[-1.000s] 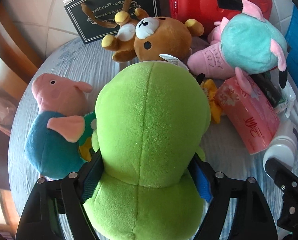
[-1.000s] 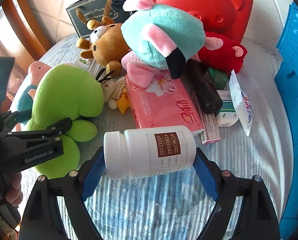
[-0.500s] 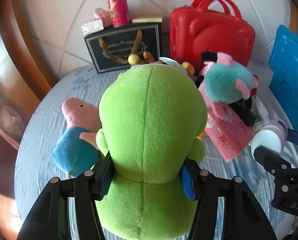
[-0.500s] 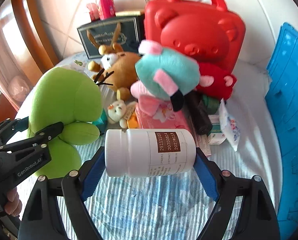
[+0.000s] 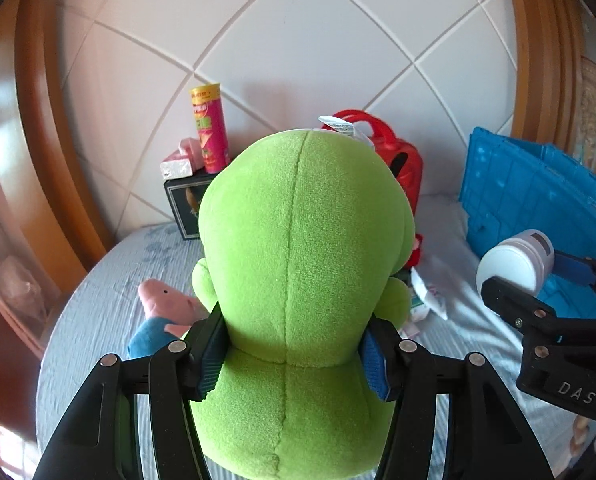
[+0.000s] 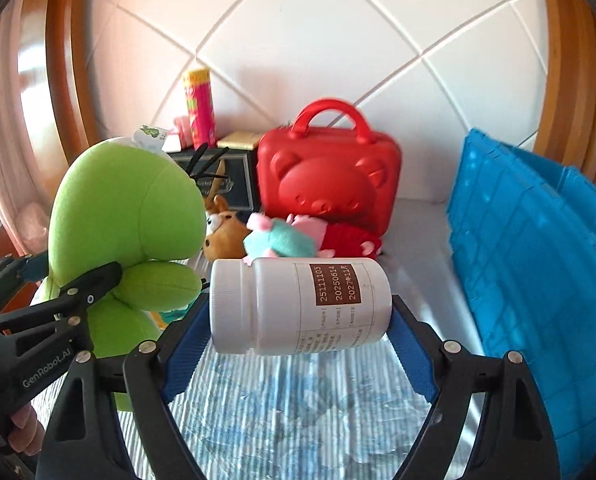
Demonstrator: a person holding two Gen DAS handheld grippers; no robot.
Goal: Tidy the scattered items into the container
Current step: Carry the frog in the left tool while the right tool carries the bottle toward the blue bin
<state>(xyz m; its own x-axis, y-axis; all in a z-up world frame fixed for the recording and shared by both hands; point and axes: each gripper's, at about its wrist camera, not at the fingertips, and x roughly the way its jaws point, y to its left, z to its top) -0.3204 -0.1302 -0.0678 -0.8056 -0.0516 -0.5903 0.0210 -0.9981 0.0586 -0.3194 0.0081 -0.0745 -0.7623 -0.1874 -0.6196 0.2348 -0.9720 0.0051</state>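
My left gripper is shut on a big green plush toy and holds it up above the table; it fills the middle of the left wrist view and shows at the left of the right wrist view. My right gripper is shut on a white pill bottle, held sideways above the table, also seen in the left wrist view. The blue crate stands at the right, also in the left wrist view.
On the blue-grey tablecloth lie a pig plush, a brown bear plush, a teal and pink plush and small packets. A red bear case, a black box and a chips can stand at the tiled wall.
Both grippers have risen and tilted up with their loads. The table items have dropped lower in view, and the wall and the blue crate show more.
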